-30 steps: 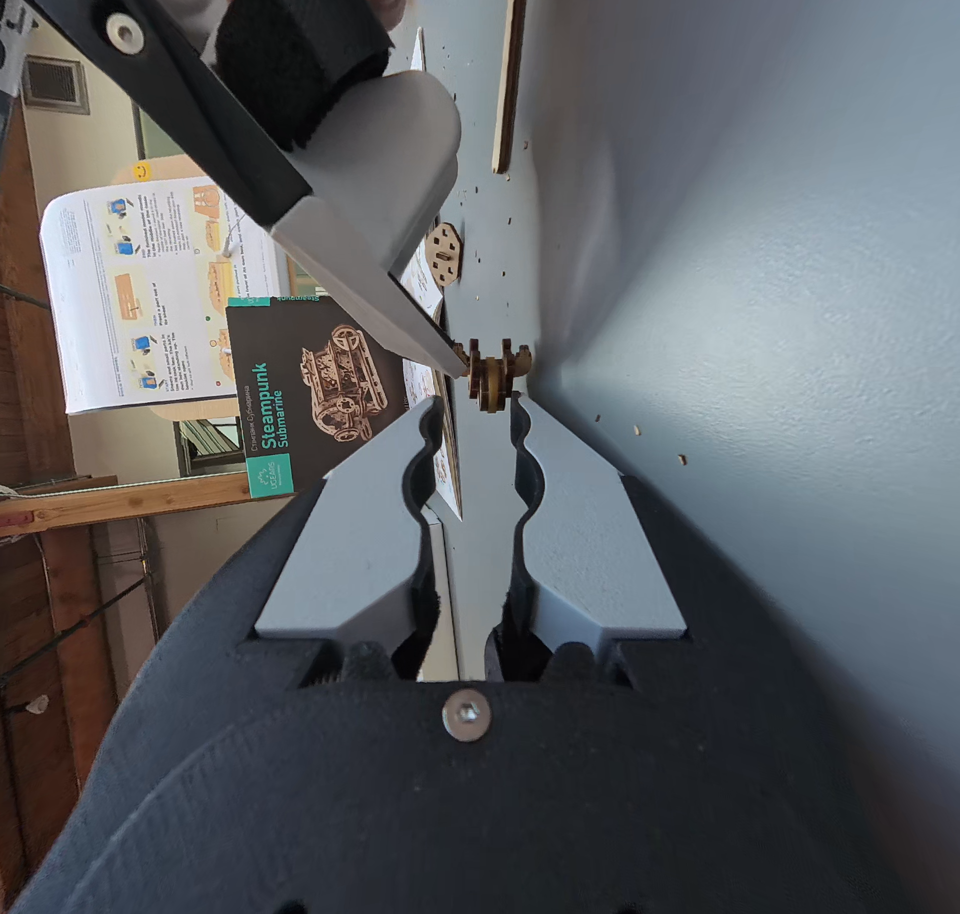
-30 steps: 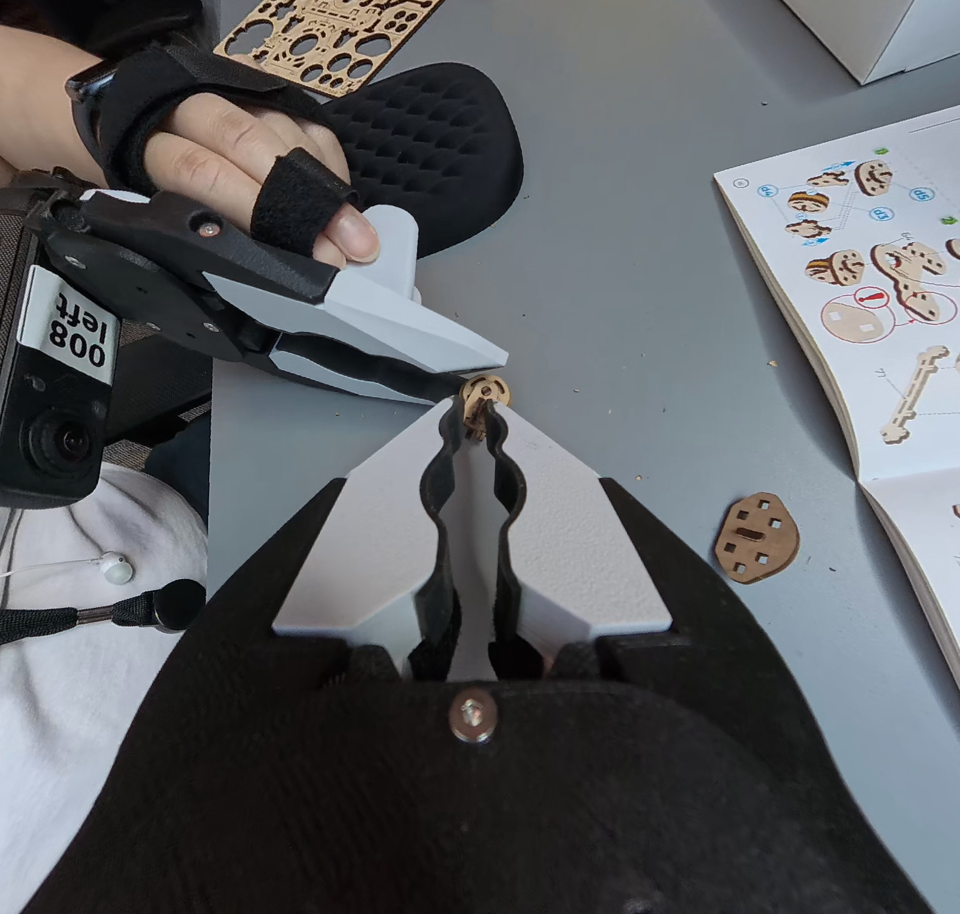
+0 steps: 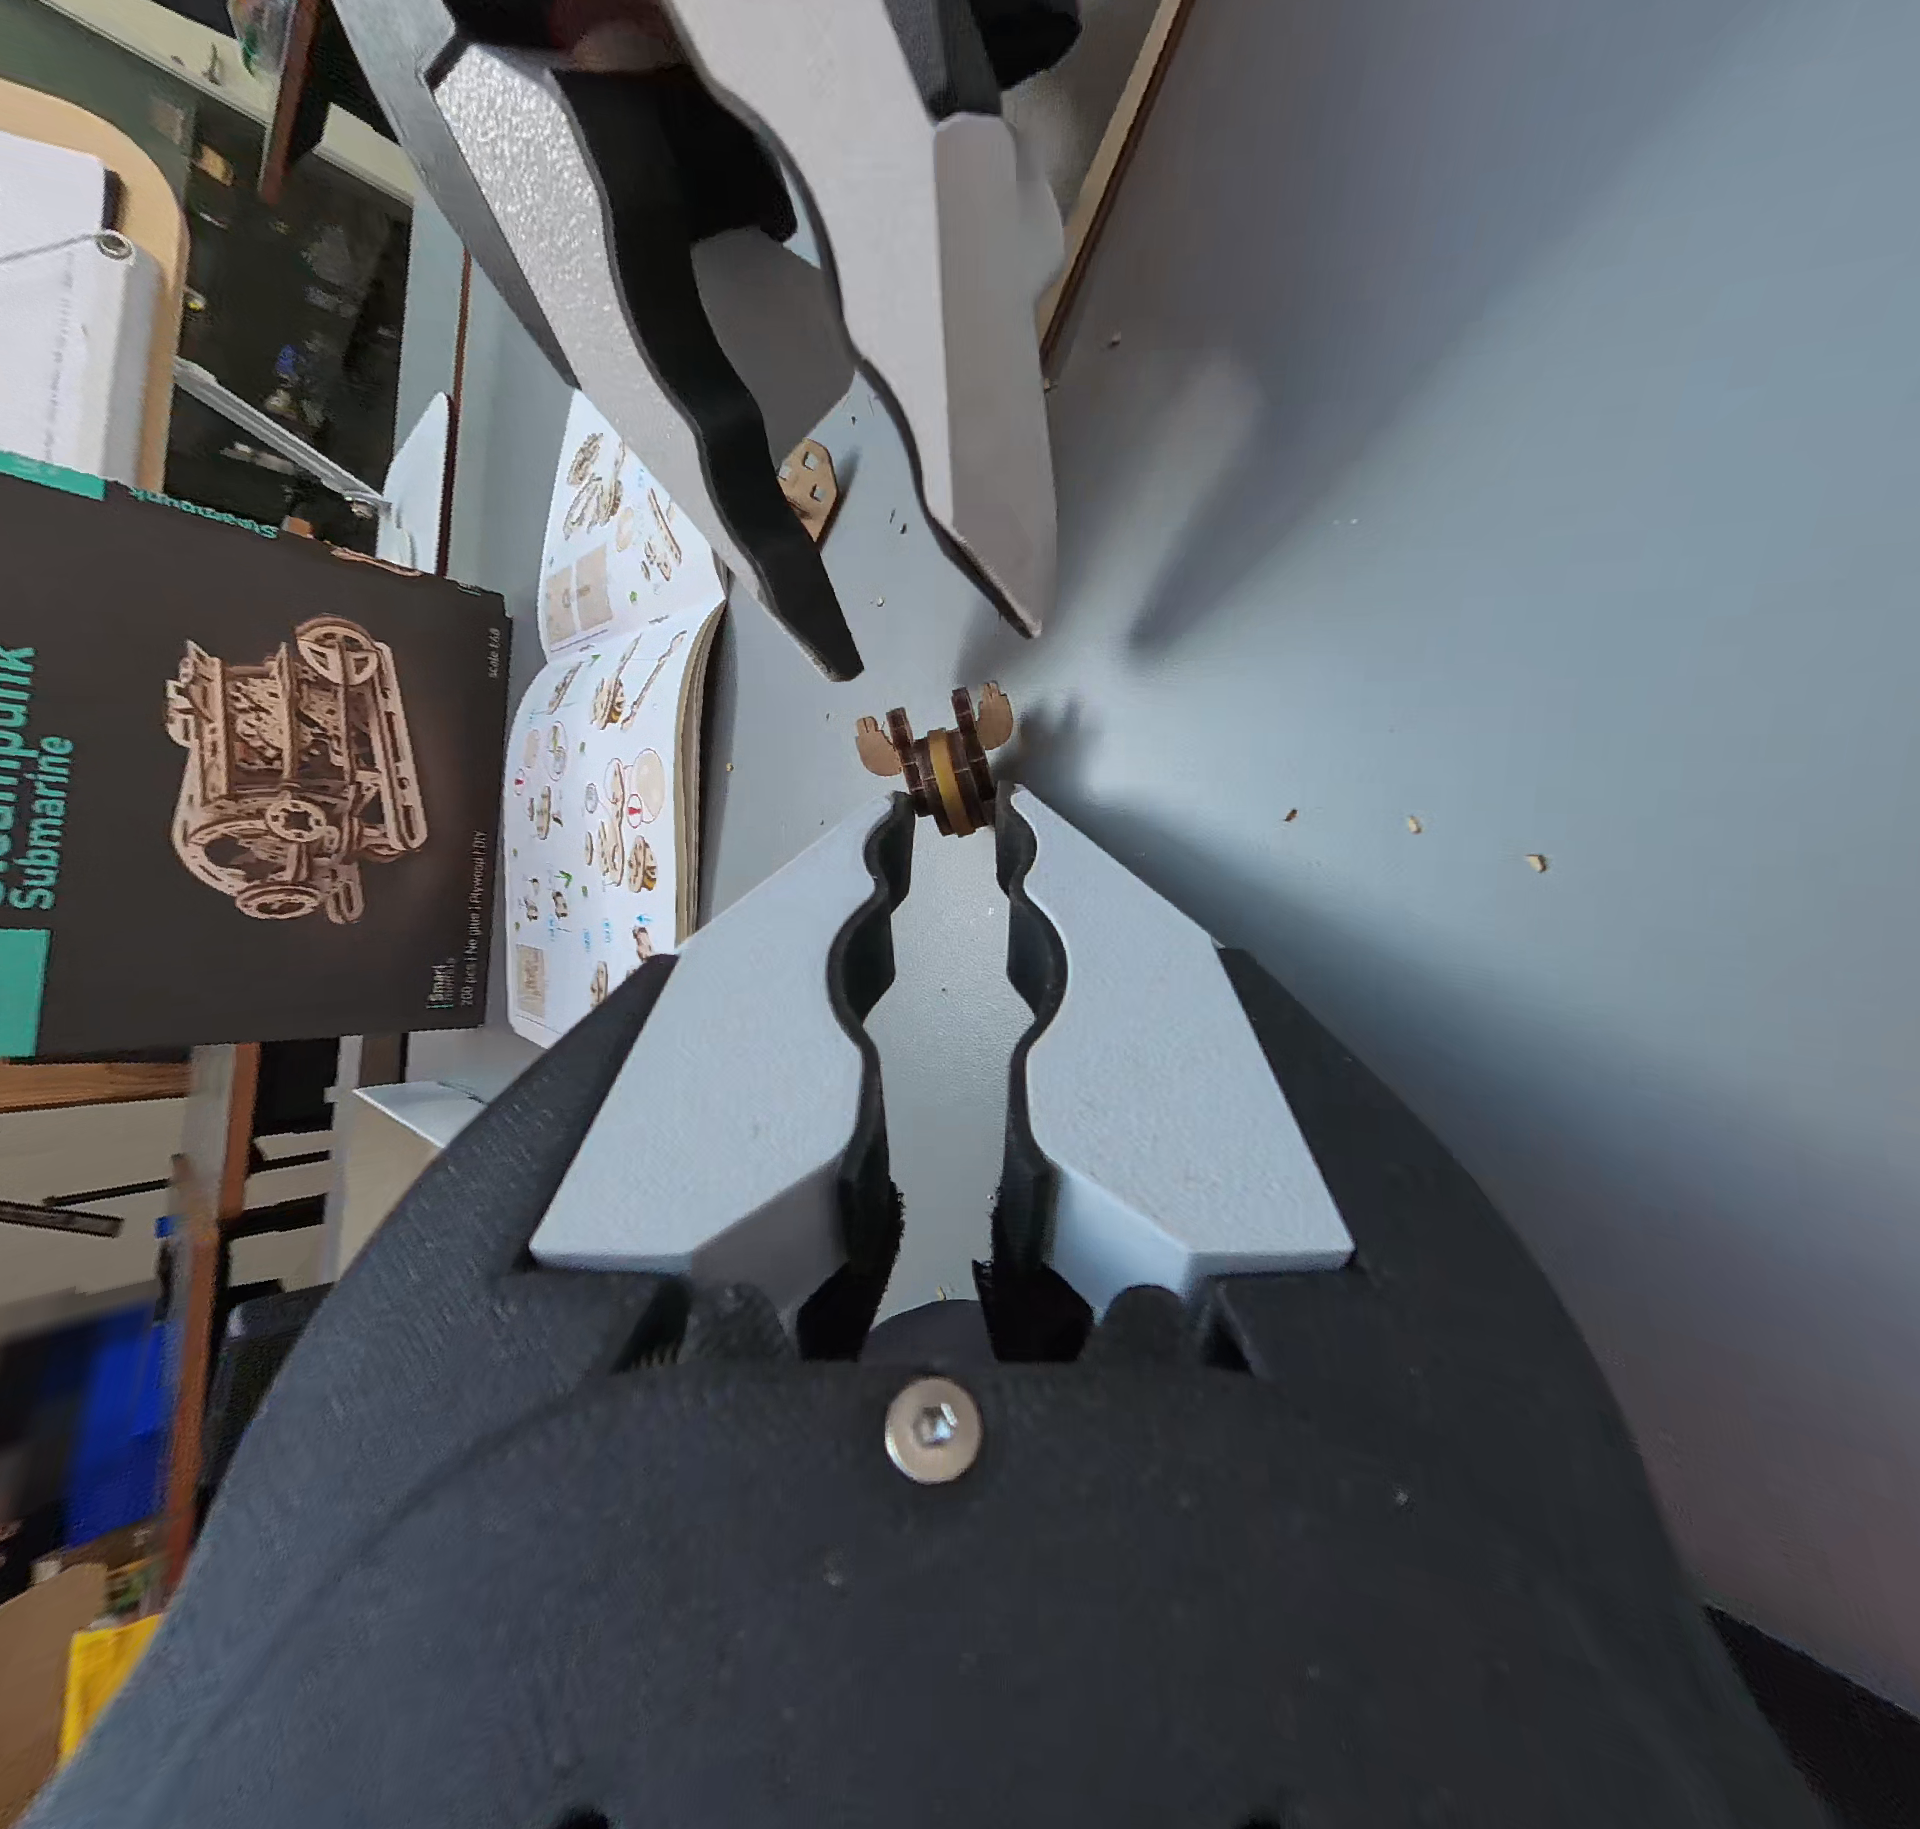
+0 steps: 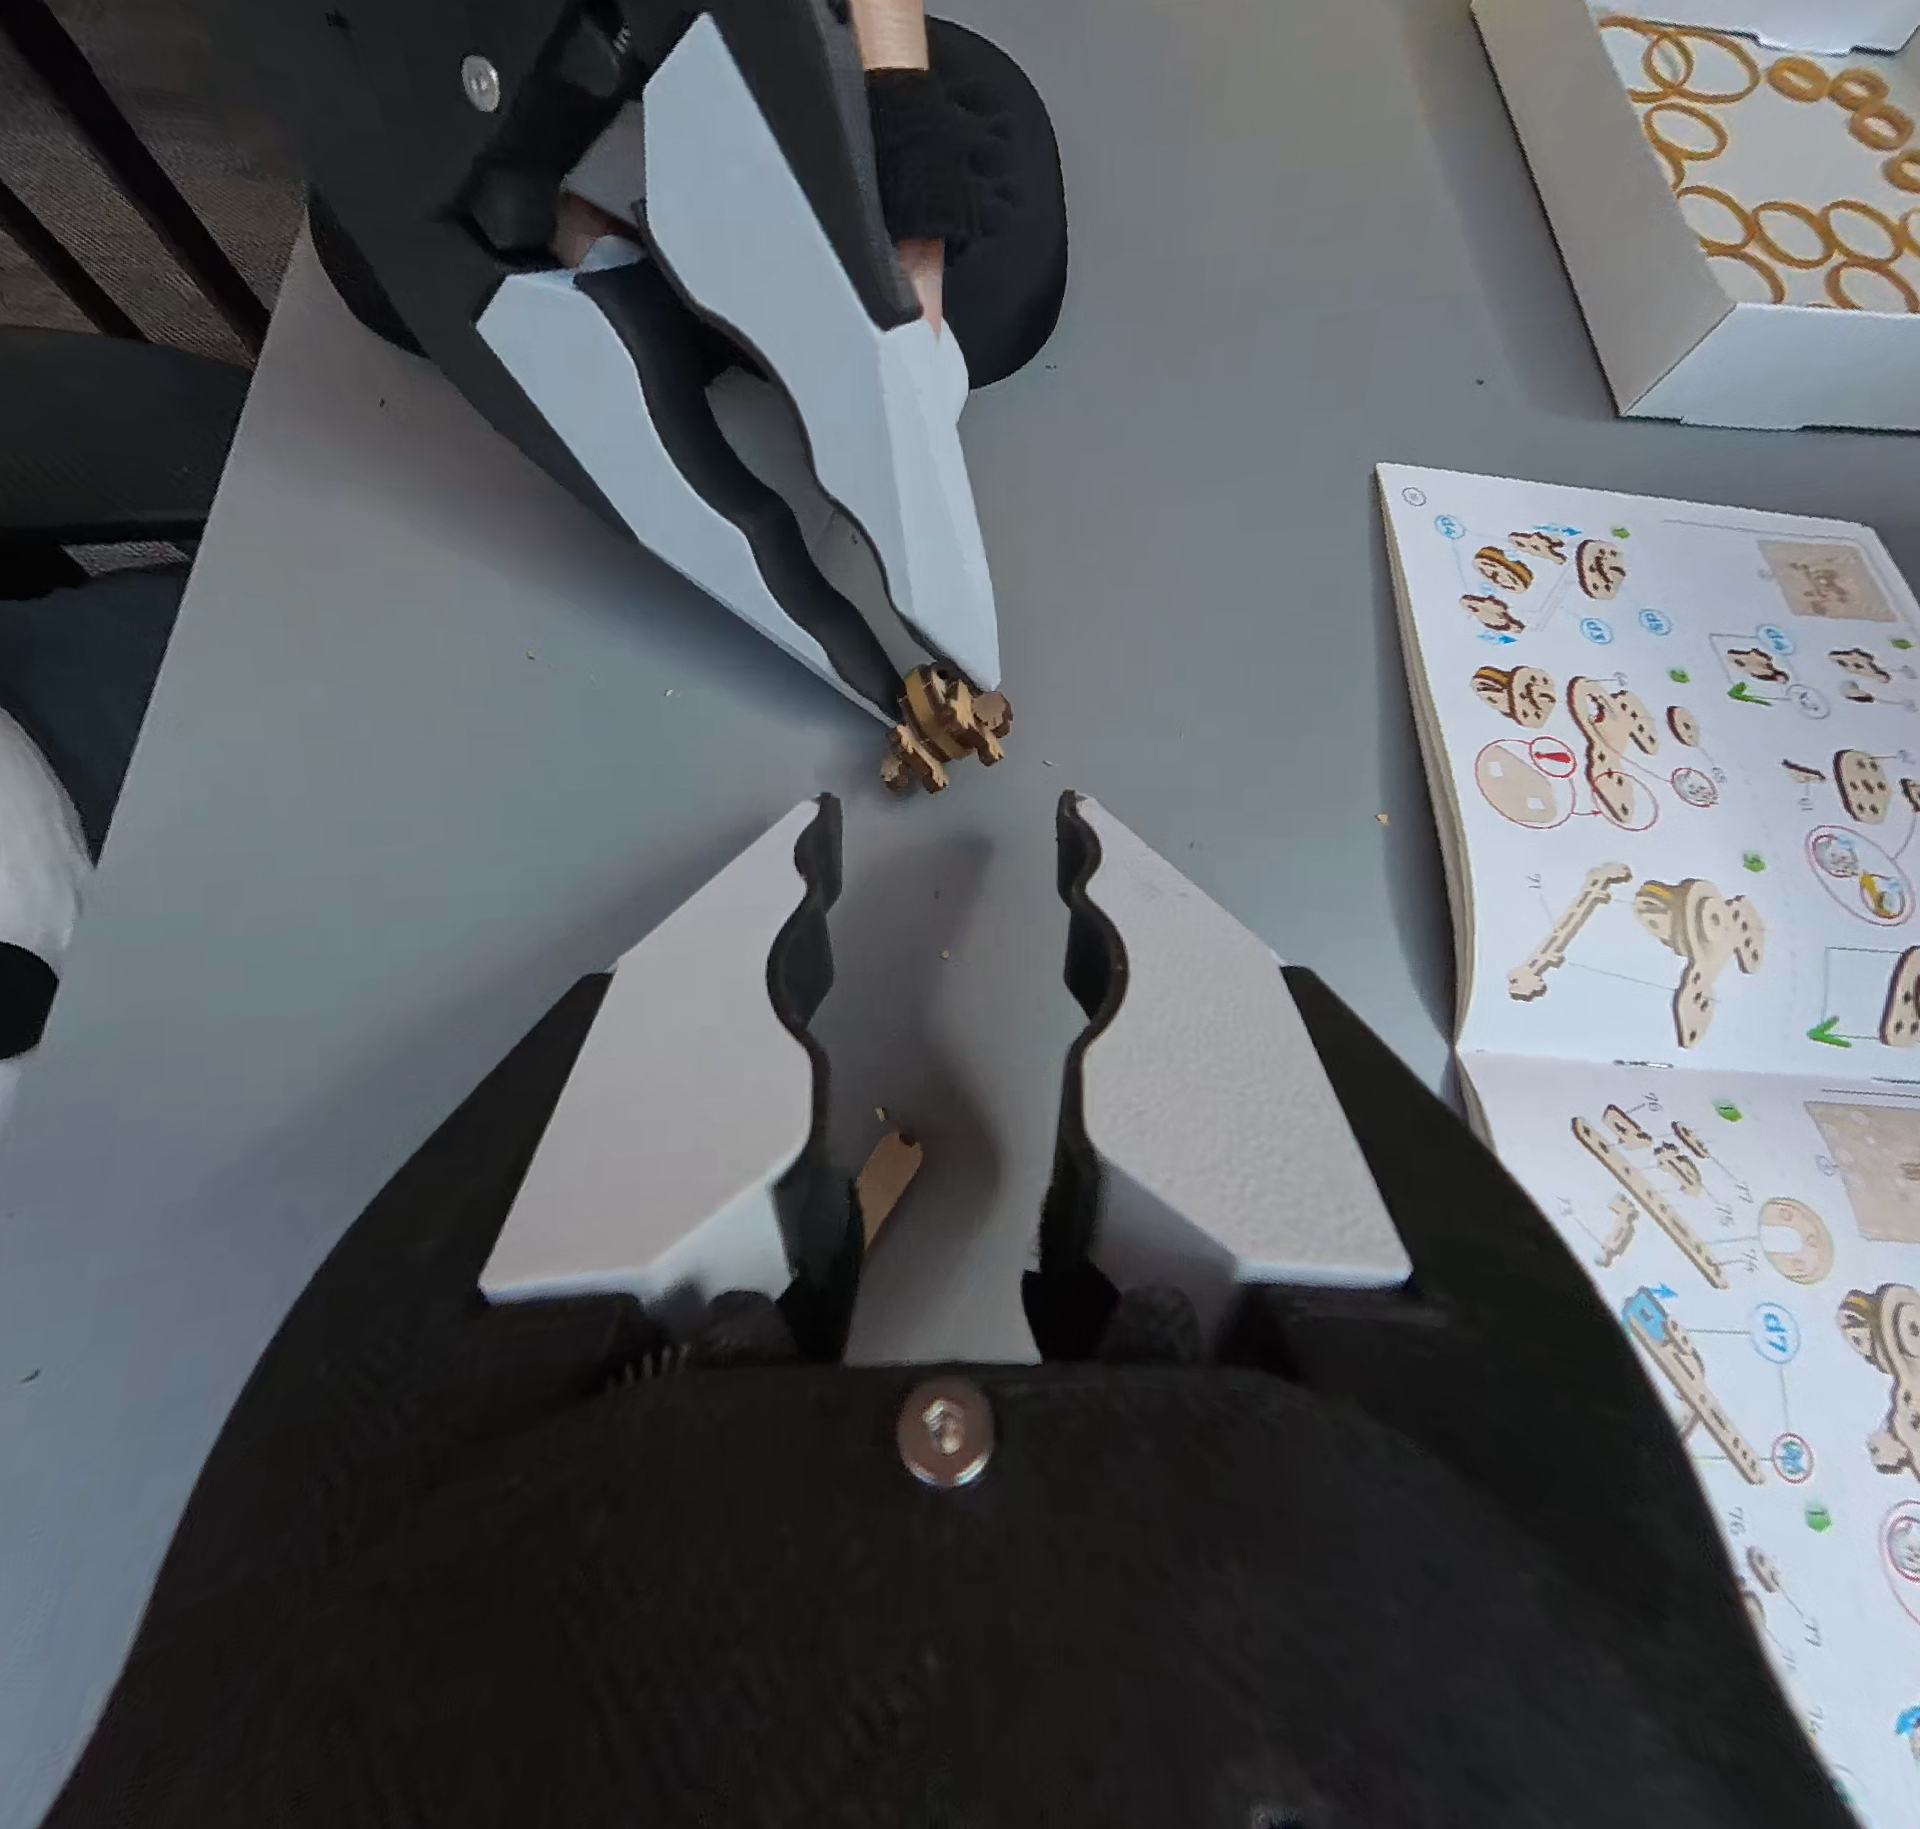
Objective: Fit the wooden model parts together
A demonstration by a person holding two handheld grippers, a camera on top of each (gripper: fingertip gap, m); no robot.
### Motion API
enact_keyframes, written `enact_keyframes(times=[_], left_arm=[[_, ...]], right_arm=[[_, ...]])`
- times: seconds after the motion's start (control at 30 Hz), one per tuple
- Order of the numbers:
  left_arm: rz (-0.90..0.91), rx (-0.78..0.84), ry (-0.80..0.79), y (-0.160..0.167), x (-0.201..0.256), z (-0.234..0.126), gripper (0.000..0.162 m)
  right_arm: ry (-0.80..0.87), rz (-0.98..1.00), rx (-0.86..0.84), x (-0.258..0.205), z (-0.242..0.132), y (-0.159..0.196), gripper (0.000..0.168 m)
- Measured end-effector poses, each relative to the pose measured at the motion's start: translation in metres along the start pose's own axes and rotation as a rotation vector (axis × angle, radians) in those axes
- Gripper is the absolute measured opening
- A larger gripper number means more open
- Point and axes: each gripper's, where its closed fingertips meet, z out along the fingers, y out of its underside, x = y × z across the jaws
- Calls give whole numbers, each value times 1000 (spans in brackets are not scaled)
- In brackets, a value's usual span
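Left gripper (image 3: 951, 800) jaws pinch wooden assembly (image 3: 940, 766) at tips; right gripper (image 4: 945, 808) jaws spread, empty, assembly just beyond.

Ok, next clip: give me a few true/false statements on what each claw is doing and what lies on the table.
1. The left claw is shut on the small wooden assembly. True.
2. The right claw also grips that assembly. False: it is open and clear of it.
3. An open instruction booklet lies on the grey table. True.
4. The white box in the right wrist view is empty. False: it holds tan rings.
5. A loose flat wooden piece lies on the table beyond the right claw. True.
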Motion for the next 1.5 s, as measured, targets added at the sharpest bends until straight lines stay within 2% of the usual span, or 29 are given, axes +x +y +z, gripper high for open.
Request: enact_keyframes(times=[0.23, 0.43, 0.57, 0.73, 0.83, 0.9, 1.07, 1.17, 1.27, 1.5], left_arm=[[-256, 89, 154, -6, -8, -4, 14], [-362, 165, 267, -18, -13, -9, 14], [-312, 175, 284, -22, -15, -6, 14], [-227, 203, 310, -33, -20, -2, 14], [-176, 168, 353, -31, -18, 4, 14], [-165, 136, 365, -27, -19, 10, 14], [-130, 65, 332, -13, -19, 18, 14], [-66, 5, 320, -4, -12, 20, 14], [-76, 3, 346, -4, -9, 17, 14], [-119, 34, 345, -5, -9, 17, 14]], right_arm=[[-16, -118, -3, 1, -1, 1, 42], [-91, -113, 33, -1, -13, -10, 40], [-137, -104, 66, 2, -26, -16, 40], [-149, -155, 40, 9, -30, -5, 40], [-125, -189, 69, 13, -31, -2, 28], [-135, -190, 102, 11, -32, 0, 26], [-116, -187, 78, 14, -27, 10, 33], [-138, -194, 110, 9, -23, 3, 40], [-179, -130, 111, 6, -13, -2, 44], [-93, -169, 51, 14, 0, 6, 44]])
